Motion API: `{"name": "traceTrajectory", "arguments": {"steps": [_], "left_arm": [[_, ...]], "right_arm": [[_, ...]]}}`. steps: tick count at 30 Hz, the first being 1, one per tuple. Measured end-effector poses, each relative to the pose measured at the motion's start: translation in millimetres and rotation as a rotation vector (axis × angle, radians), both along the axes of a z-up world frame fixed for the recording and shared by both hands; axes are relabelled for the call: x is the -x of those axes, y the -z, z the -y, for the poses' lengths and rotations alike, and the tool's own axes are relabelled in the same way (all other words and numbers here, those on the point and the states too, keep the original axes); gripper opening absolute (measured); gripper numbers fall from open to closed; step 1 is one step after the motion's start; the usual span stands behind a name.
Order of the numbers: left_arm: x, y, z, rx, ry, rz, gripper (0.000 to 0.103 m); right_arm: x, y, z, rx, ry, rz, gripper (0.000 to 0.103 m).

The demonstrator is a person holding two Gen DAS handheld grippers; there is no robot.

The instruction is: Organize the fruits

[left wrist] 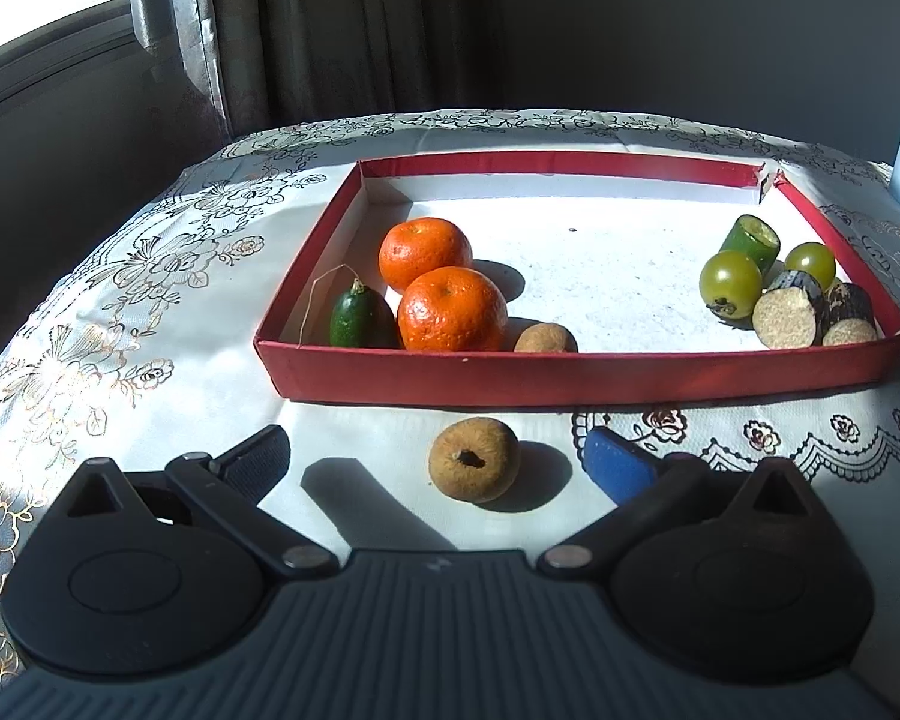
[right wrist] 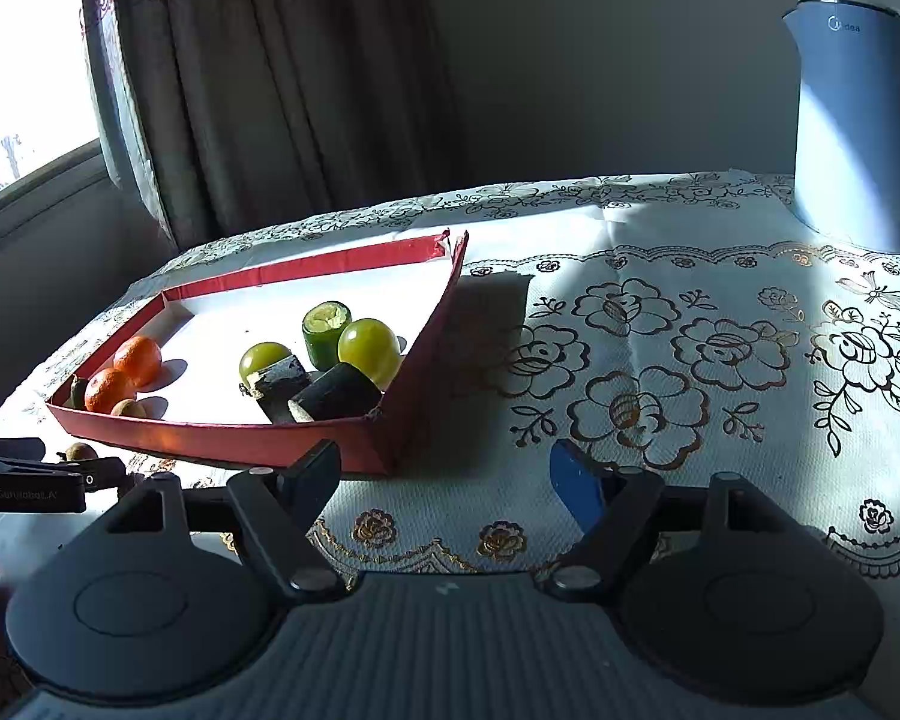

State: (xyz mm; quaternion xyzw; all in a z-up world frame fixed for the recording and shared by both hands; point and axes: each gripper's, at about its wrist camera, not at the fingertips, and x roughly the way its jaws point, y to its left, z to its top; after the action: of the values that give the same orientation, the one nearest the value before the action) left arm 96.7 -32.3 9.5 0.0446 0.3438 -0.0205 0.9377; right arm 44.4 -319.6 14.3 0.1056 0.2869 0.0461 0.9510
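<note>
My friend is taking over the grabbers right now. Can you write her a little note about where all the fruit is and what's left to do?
Left gripper: open, empty, the brown round fruit lies on the tablecloth between its fingers, not gripped.
Right gripper: open, empty, over bare cloth beside the red tray.
Done: in the tray's left end sit two oranges, a small green fruit and another brown fruit. In its right end are two green round fruits, a cut green piece and two dark cut pieces.
Left: only the brown fruit outside the tray, probably belongs next to its match.
</note>
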Motion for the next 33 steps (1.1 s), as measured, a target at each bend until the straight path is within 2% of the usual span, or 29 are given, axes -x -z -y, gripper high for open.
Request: {"name": "traceTrajectory", "arguments": {"steps": [4, 8, 12, 25, 31, 33], "left_arm": [[-2, 1, -5, 0.041, -0.004, -0.013, 0.103], [0, 1, -4, 0.033, -0.002, -0.006, 0.103], [2, 0, -3, 0.045, 0.018, 0.008, 0.093], [8, -1, -6, 0.071, 0.036, 0.026, 0.082], [10, -2, -9, 0.088, 0.035, 0.036, 0.069], [12, -3, -9, 0.087, 0.041, 0.043, 0.058]], "right_arm": [[0, 0, 0, 0.001, 0.0, 0.0, 0.077], [0, 0, 0, 0.001, 0.0, 0.0, 0.077], [0, 1, 0, -0.004, 0.001, -0.003, 0.077], [0, 1, 1, -0.013, 0.006, -0.007, 0.077], [0, 1, 1, -0.012, 0.005, -0.007, 0.077], [0, 1, 1, -0.012, 0.005, -0.008, 0.077]]}}
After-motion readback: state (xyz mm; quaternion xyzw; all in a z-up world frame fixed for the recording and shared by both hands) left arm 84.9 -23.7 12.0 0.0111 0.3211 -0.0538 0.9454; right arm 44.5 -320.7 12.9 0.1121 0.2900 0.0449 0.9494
